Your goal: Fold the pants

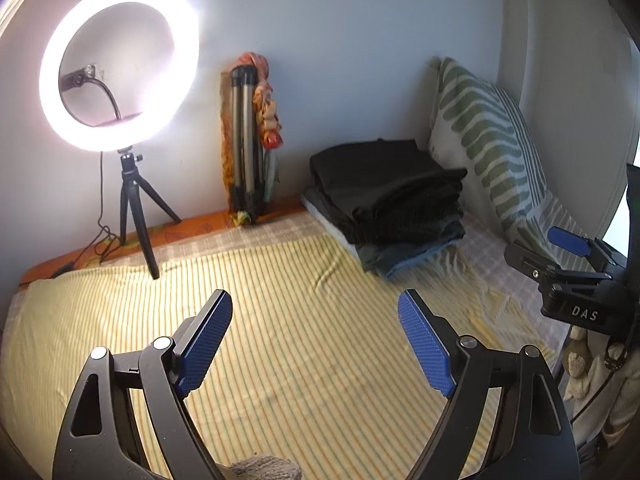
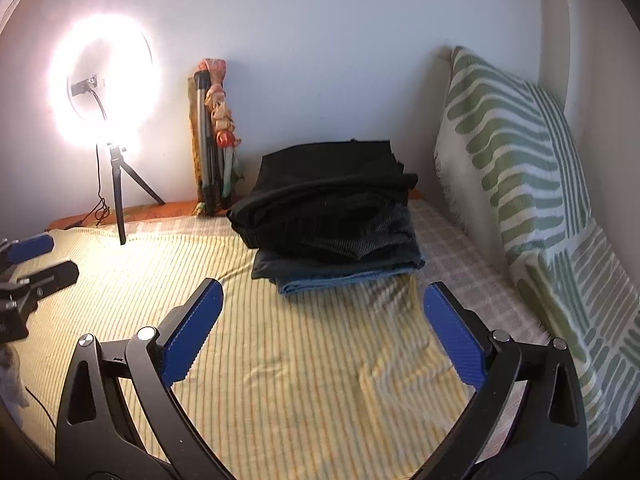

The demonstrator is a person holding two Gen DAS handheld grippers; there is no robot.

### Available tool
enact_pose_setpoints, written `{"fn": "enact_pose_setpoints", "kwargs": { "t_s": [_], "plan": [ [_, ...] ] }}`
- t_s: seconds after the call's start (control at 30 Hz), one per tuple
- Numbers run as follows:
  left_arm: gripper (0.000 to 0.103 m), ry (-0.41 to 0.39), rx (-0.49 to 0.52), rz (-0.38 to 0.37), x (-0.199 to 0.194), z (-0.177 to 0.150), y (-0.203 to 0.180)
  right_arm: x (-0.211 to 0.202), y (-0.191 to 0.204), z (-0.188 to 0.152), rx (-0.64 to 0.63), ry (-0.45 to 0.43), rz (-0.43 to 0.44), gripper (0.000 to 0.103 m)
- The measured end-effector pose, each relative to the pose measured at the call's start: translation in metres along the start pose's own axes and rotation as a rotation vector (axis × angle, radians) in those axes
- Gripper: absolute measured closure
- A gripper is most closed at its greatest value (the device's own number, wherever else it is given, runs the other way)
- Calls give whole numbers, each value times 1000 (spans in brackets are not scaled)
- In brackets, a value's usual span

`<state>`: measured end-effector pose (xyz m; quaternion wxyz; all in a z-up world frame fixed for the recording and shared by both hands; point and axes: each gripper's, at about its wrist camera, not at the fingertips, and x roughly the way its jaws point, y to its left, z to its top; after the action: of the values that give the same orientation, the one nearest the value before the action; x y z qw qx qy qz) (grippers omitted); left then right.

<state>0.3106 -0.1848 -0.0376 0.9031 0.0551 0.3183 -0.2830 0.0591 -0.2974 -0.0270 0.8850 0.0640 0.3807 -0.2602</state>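
Observation:
A stack of folded pants (image 1: 388, 200) lies at the back right of the bed, black pairs on top and a blue pair at the bottom; it also shows in the right wrist view (image 2: 332, 216). My left gripper (image 1: 316, 316) is open and empty above the yellow striped sheet (image 1: 280, 300), short of the stack. My right gripper (image 2: 320, 304) is open and empty just in front of the stack. The right gripper shows at the right edge of the left wrist view (image 1: 568, 248), and the left gripper at the left edge of the right wrist view (image 2: 32, 260).
A lit ring light (image 1: 120, 64) on a small tripod stands at the back left with a cable trailing down. A folded tripod (image 1: 248, 144) with a cloth leans on the wall. A green-patterned pillow (image 2: 520, 168) leans at the right.

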Motion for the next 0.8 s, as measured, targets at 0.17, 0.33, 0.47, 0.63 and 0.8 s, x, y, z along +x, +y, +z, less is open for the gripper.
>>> {"fn": "enact_pose_setpoints", "kwargs": {
  "t_s": [0.17,0.33,0.47,0.63,0.8],
  "plan": [
    [18,6,-13,-5,4,-11,4,9,4,-9,4,15,-1,1],
    [18,22,-5,5,10,-16,5,10,5,-11,18,4,0,1],
    [18,29,-17,-7,11,-18,8,15,7,-13,14,7,2,1],
    [18,17,-20,-5,9,-17,10,19,11,-17,-8,11,-6,1],
    [18,12,-29,-7,9,-16,13,20,12,-19,-13,15,-15,1]
  ]
}}
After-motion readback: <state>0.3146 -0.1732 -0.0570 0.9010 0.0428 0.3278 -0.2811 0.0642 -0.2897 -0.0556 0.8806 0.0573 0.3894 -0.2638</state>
